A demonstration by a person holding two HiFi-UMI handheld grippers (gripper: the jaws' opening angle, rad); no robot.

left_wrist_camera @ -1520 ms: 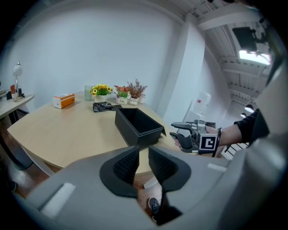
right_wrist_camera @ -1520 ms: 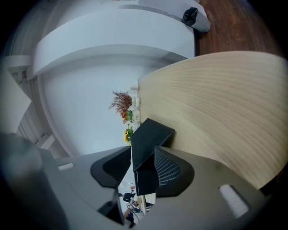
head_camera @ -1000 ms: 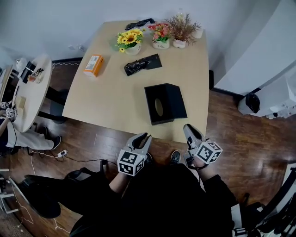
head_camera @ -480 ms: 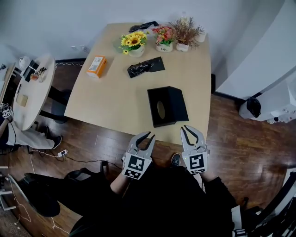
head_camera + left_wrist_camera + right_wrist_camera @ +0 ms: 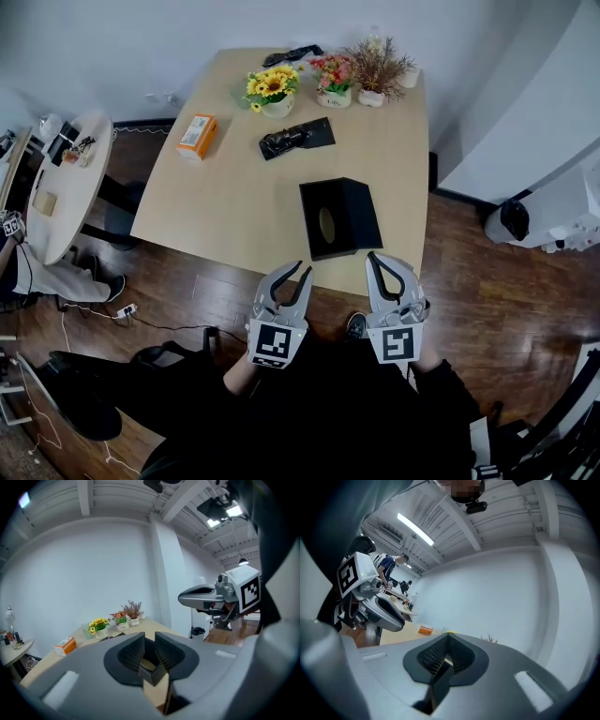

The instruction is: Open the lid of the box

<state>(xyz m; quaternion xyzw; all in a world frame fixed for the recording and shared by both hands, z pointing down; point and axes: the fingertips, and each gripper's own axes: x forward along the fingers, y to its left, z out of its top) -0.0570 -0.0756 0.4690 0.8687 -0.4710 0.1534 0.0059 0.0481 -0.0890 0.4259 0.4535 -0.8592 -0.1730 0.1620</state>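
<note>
The left gripper (image 5: pixel 300 272) hovers just off the near edge of the table (image 5: pixel 234 206), aimed roughly level at the far side, jaws shut and empty. Just beyond, the black box (image 5: pixel 339 217) sits near that edge, lid on. The right gripper (image 5: pixel 375 258) hovers alongside, marker cube up; its jaws have just been closing and now meet on nothing.

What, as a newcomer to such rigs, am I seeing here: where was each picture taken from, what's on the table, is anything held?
No robot: a person holds a gripper in each hand. The head view looks down from a camera on the person's head; the other two come from cameras riding on the grippers. The left gripper and right gripper hang before the table's near edge, both shut and empty. On the table: a closed black box, an orange carton, a black object and three flower pots.
</note>
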